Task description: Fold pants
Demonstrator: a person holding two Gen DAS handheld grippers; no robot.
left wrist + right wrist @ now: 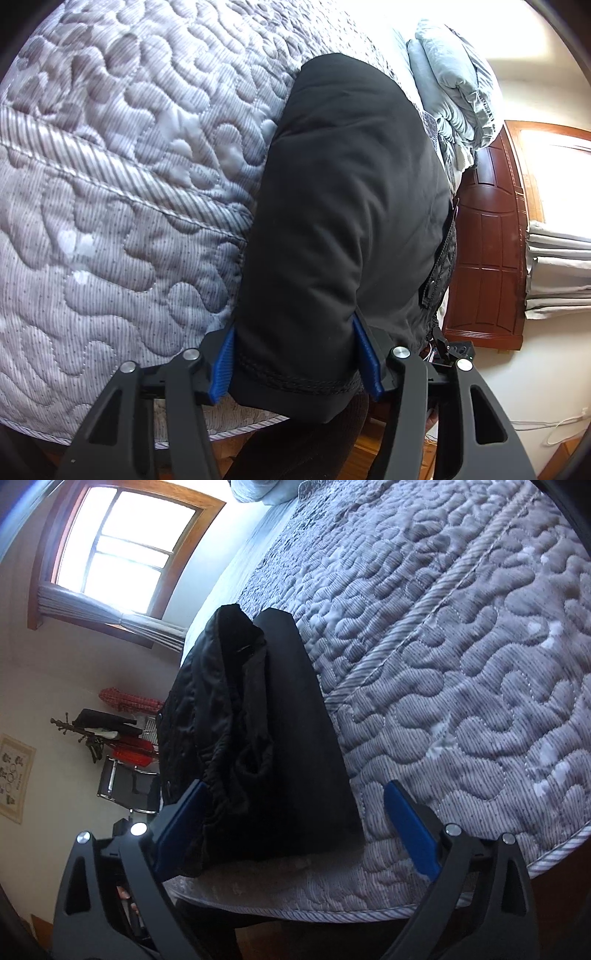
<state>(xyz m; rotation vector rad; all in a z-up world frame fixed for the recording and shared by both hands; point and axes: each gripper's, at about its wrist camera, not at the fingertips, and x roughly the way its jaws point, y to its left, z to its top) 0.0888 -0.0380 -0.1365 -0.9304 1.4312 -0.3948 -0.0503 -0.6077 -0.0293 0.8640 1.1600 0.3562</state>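
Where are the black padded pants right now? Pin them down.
The black padded pants lie lengthwise on the grey quilted mattress, near its edge. Their hem end sits between the left gripper's blue pads, with the folded pale-blue bedding beyond.

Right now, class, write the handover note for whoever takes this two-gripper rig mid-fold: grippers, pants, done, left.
Left gripper: clamped across the hem end of the black pants.
Right gripper: jaws wide, astride the near end of the pants, pads not pressing.
Pants: lying lengthwise near the edge of the quilted mattress, legs apparently laid together.
Done: apparently the lengthwise fold.
Left: probably regrip with the right, fold end to end, smooth.
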